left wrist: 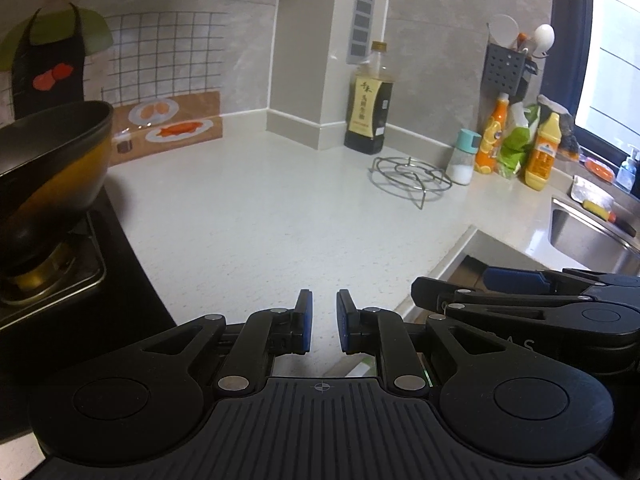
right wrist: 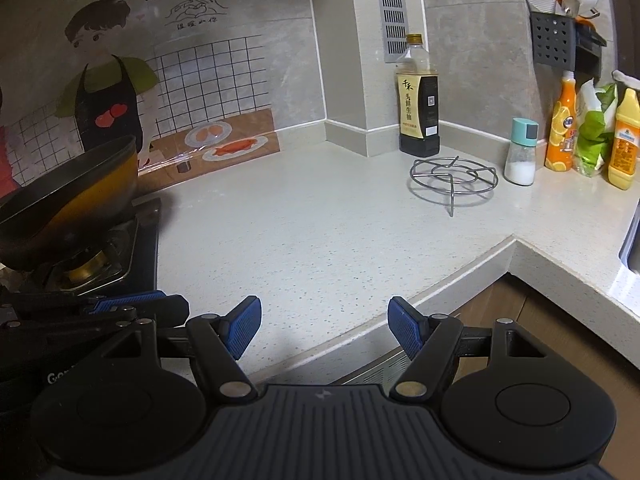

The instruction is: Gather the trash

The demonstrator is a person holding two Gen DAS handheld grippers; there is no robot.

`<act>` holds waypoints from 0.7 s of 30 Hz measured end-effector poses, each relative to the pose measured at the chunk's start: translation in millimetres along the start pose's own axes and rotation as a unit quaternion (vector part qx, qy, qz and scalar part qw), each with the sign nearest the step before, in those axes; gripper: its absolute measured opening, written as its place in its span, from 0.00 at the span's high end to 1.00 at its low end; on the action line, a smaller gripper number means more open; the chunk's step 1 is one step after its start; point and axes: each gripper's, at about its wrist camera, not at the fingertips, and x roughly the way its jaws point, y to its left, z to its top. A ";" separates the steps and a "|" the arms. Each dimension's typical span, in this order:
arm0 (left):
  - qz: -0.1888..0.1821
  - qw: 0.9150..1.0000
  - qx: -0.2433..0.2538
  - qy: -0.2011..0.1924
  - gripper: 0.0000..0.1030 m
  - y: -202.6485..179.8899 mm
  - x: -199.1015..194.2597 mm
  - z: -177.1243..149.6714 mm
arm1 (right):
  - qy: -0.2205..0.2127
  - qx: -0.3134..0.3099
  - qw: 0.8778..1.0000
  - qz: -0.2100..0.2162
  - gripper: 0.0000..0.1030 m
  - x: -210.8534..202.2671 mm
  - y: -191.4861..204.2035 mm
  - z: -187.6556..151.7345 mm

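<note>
Left wrist view: the left gripper [left wrist: 323,326] hovers over the pale counter [left wrist: 260,208], its jaws drawn close with a narrow gap and nothing between them. The right gripper [left wrist: 516,286] lies just beside it, over the counter's front edge. Taking the wire trivet [left wrist: 412,176] as landmark: a soy sauce bottle [left wrist: 370,100] stands behind it, a salt shaker [left wrist: 464,158] just to its right, and a wok [left wrist: 52,160] on the stove well to its left. No trash shows on the counter around the trivet.

Right wrist view: the right gripper [right wrist: 325,330] has its jaws spread wide and empty above the counter's edge. The left gripper [right wrist: 136,306] sits left of it. The trivet [right wrist: 454,180] stands ahead, the bottle [right wrist: 418,100] behind it, the shaker [right wrist: 520,152] to its right. Here too, no trash is visible.
</note>
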 end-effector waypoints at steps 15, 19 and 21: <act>0.001 1.000 -0.001 0.002 0.84 1.0 2.3 1.6 | 0.003 0.001 1.000 0.004 0.31 4.5 0.5 0.5; 0.003 1.000 -0.003 0.004 0.84 2.4 4.8 3.0 | 0.004 0.000 1.000 0.005 0.31 5.3 0.3 0.5; 0.004 1.000 -0.004 0.004 0.84 2.8 6.3 3.3 | 0.004 0.000 1.000 0.006 0.31 6.3 0.2 0.5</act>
